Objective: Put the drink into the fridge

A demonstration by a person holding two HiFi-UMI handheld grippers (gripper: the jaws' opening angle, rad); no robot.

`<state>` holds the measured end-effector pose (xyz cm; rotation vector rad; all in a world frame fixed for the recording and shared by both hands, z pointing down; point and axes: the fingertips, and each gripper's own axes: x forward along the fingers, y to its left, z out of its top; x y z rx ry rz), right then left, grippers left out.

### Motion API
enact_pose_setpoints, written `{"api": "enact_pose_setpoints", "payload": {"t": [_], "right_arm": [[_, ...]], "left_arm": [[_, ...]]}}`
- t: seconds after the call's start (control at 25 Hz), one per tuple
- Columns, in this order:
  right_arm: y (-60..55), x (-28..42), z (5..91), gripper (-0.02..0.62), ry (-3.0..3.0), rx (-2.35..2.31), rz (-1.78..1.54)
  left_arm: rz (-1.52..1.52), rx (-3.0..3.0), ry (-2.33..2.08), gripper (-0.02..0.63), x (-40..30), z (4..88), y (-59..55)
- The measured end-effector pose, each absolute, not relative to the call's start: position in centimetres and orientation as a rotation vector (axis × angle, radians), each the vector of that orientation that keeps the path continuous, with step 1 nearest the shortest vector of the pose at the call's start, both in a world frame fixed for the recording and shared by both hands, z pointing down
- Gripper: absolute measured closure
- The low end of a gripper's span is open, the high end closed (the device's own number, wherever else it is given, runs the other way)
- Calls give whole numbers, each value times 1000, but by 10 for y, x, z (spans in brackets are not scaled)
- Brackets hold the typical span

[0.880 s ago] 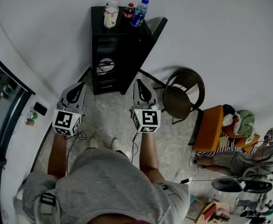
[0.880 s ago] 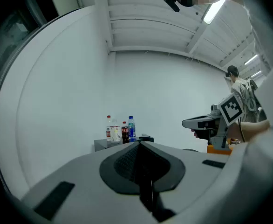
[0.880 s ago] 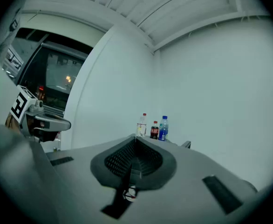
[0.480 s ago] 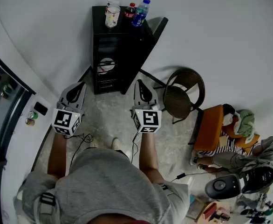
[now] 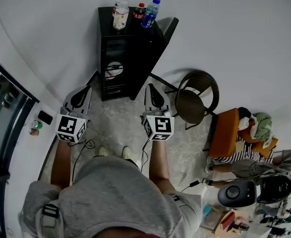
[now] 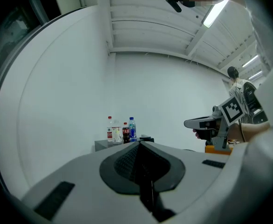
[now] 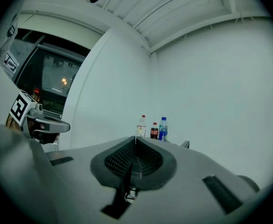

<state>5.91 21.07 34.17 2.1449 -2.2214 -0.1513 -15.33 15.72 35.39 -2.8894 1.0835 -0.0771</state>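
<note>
Against white wall (image 5: pixel 235 33), three upright drink bottles (image 5: pixel 137 12) are seen atop a black cabinet (image 5: pixel 128 53), well apart and straight ahead of the right gripper (image 5: pixel 149 88), judged nearer than the left gripper (image 5: pixel 84 89); both are held level with jaws closed on nothing.

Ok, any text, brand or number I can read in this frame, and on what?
No text can be read.
Labels on the clear bottle, dark bottle and blue bottle: too small.
Round sticker on the black cabinet: blurred.
Left marker cube and right marker cube: square patterns only, no letters.
</note>
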Motion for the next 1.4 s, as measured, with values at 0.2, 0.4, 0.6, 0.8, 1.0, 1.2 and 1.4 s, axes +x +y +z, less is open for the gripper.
{"api": "enact_pose_setpoints", "payload": {"t": [0.2, 0.4, 0.6, 0.8, 1.0, 1.2, 1.4], "right_arm": [[210, 47, 347, 569, -2198, 2149, -150], [208, 34, 349, 569, -2175, 2173, -126], [204, 25, 352, 569, -2169, 2150, -145], [181, 24, 354, 569, -2178, 2124, -133], [161, 23, 362, 569, -2204, 2100, -107], [136, 35, 363, 569, -2250, 2076, -123], [89, 56, 355, 569, -2314, 2046, -138]], "left_arm": [[-68, -2898, 1052, 601, -163, 355, 152], [-62, -2906, 1026, 601, -174, 357, 147], [-61, -2900, 1029, 601, -183, 360, 142], [-67, -2894, 1077, 601, -188, 365, 128], [-92, -2889, 1110, 601, -189, 371, 112], [-76, -2868, 1143, 601, -176, 371, 92], [-78, -2848, 1183, 601, -150, 367, 57]]}}
